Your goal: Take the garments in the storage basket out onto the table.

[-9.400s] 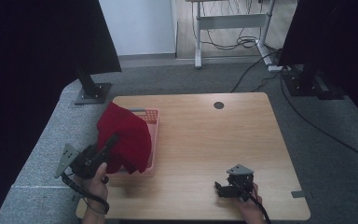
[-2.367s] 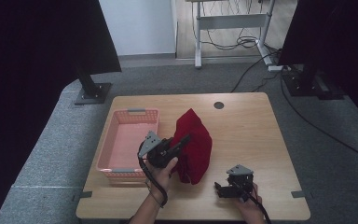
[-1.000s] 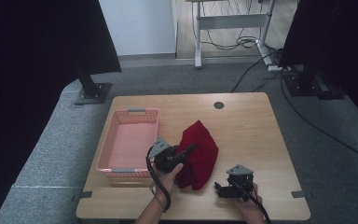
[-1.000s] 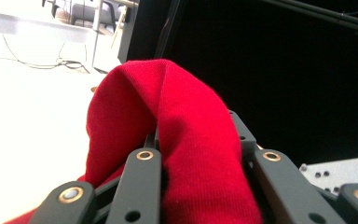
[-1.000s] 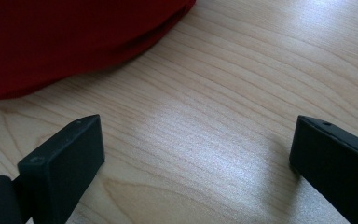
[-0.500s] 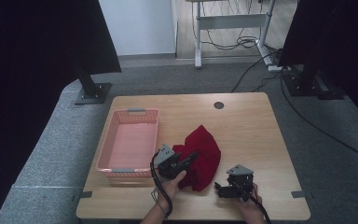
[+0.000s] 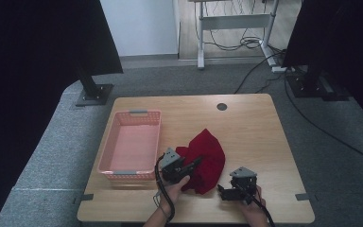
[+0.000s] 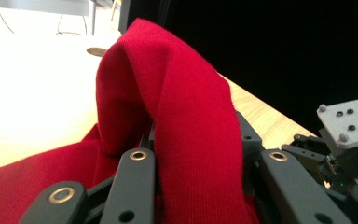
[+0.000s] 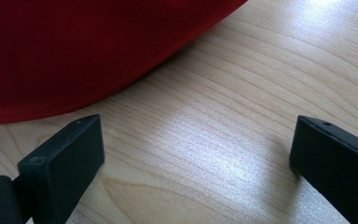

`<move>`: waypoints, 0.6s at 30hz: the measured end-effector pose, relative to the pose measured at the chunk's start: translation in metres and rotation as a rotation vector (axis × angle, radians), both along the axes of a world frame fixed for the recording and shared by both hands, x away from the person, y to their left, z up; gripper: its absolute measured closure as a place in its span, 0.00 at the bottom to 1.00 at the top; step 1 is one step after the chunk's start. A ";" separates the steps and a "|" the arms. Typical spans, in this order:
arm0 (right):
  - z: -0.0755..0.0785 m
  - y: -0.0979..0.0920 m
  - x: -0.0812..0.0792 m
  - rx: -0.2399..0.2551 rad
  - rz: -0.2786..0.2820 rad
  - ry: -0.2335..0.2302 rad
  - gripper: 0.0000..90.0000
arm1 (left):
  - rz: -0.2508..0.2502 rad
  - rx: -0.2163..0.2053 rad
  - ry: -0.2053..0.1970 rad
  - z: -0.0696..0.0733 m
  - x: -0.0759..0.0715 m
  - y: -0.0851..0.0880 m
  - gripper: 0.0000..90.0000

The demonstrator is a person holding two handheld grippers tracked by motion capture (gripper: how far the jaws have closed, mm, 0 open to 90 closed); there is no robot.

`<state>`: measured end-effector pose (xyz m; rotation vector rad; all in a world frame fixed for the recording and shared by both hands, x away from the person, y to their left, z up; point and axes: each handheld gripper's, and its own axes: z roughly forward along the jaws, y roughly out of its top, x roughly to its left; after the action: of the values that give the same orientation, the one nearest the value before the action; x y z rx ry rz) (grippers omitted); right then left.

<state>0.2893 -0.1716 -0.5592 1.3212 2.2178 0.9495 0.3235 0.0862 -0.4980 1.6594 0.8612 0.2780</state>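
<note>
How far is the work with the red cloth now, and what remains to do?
Done: the red cloth is out of the pink basket and lies on the table. In hand: the left gripper has a fold of cloth between its jaws, which have just been opening, so it seems to be letting go. Left: probably spreading or folding; the right gripper rests open beside the cloth.

Two black hand-held grippers, each topped by a grey plate

Left gripper and right gripper: brass-coloured rivets, dark screws, black trailing cables.

Grey carpet floor, white wall, black curtains, desk frame
</note>
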 end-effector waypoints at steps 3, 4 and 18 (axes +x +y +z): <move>0.000 0.000 0.000 0.000 0.000 0.000 0.03 | -0.003 0.002 0.003 0.000 0.001 0.000 0.73; 0.000 0.000 0.000 0.000 0.000 0.000 0.03 | -0.003 0.003 0.003 0.000 0.001 0.000 0.72; 0.000 0.000 0.000 0.000 0.000 0.000 0.03 | -0.029 0.048 0.016 0.000 0.004 -0.002 0.60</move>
<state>0.2893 -0.1716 -0.5592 1.3211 2.2178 0.9494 0.3278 0.0840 -0.4984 1.7198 0.8477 0.2676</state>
